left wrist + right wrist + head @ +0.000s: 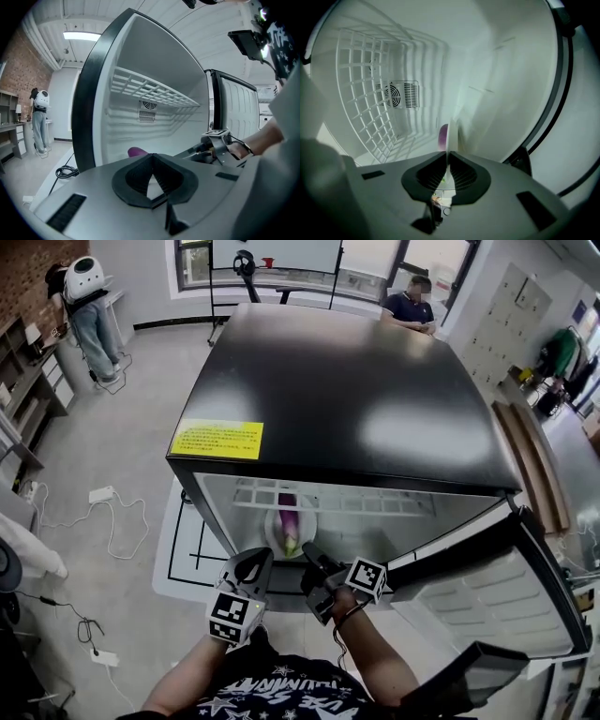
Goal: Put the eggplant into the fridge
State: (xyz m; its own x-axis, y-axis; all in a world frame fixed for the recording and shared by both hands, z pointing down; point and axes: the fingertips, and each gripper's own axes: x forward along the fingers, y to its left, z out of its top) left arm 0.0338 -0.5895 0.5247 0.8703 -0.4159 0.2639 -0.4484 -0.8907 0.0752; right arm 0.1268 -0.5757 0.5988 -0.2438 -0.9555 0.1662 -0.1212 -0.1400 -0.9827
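The purple eggplant (288, 512) lies on a white plate (276, 536) inside the open black fridge (347, 399), under its wire shelf (323, 498). My right gripper (312, 555) reaches into the fridge mouth and is shut on the plate's near rim. In the right gripper view the plate (451, 133) stands edge-on between the jaws of the right gripper (447, 158), with the eggplant (442, 137) just beyond. My left gripper (251, 568) hangs in front of the fridge, to the left of the right one. In its own view the left gripper (151, 158) is shut with nothing in it, and the eggplant (136, 151) peeks over it.
The fridge door (487, 601) stands open to the right. A yellow label (217, 439) is on the fridge top. Cables and a power strip (101, 494) lie on the floor at left. Two people (410, 304) are at the back of the room.
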